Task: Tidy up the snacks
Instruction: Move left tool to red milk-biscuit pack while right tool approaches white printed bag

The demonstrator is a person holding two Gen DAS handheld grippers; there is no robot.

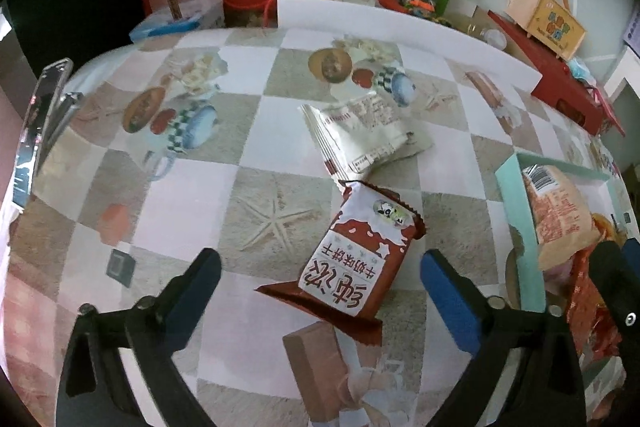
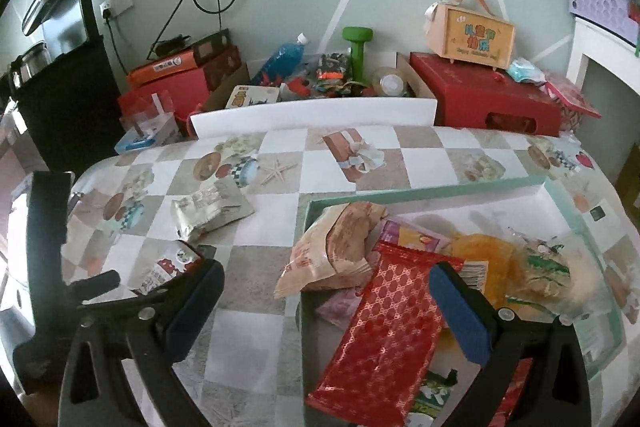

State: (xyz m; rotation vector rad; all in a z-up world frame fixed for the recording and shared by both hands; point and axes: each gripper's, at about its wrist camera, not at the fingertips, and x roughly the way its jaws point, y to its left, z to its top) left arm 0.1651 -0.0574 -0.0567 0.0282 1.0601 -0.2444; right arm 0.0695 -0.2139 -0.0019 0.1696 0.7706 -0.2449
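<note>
A red-brown and white biscuit packet (image 1: pixel 358 259) lies on the checked tablecloth between the open fingers of my left gripper (image 1: pixel 320 273). A silver snack packet (image 1: pixel 360 133) lies just beyond it, also in the right wrist view (image 2: pixel 208 207). A mint-green tray (image 2: pixel 424 193) on the right holds several snacks: a tan bread packet (image 2: pixel 332 251), a red patterned packet (image 2: pixel 390 323) and an orange-yellow one (image 2: pixel 486 253). My right gripper (image 2: pixel 326 293) is open and empty above the tray's left edge, over the red packet. The tray rim (image 1: pixel 516 211) shows in the left wrist view.
A white board (image 2: pixel 312 115) stands at the table's far edge. Behind it are red boxes (image 2: pixel 484 95), a green dumbbell (image 2: pixel 358 51), a blue bottle (image 2: pixel 282 57) and a small wooden case (image 2: pixel 472 31). A phone (image 1: pixel 36 131) stands at the left.
</note>
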